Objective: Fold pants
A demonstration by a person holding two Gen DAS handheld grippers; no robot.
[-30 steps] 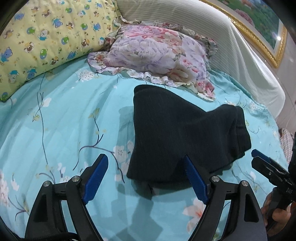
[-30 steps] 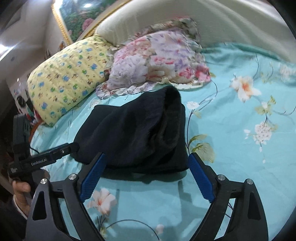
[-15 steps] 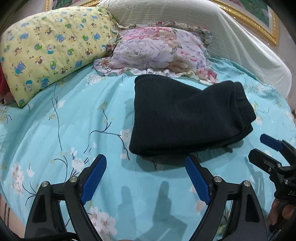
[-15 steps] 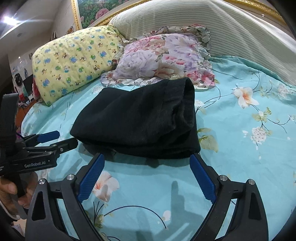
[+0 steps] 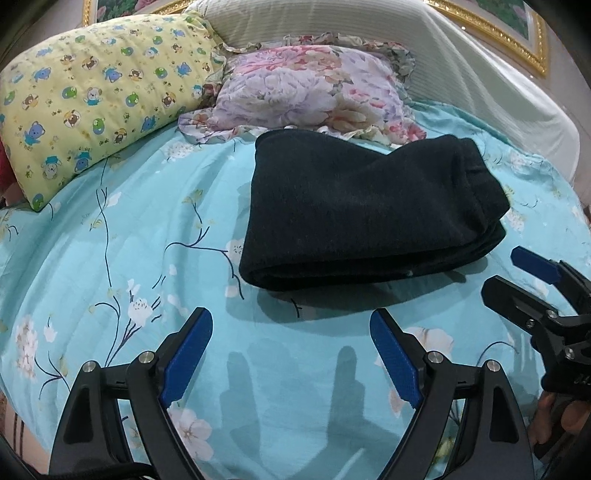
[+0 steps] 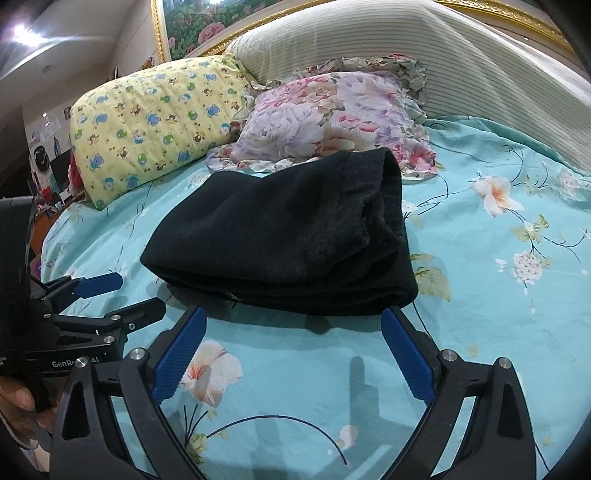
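On the flowered blue bed sheet [image 5: 110, 266], the black pants [image 5: 365, 214] lie folded just below the floral pillow [image 5: 314, 96], while the left claw [image 5: 291, 354] and right claw [image 6: 295, 354] hover nearby, both spread wide, holding nothing.

A bed [image 5: 110, 258] is covered by a turquoise floral sheet [image 6: 498, 295]. At its head lie a yellow cartoon-print pillow [image 5: 92, 99] and a ruffled floral pillow [image 5: 314, 96], against a striped cream headboard [image 6: 480, 62]. Above hangs a gold-framed floral painting [image 6: 207, 26]. A ceiling light [image 6: 22, 31] glares at the upper left.
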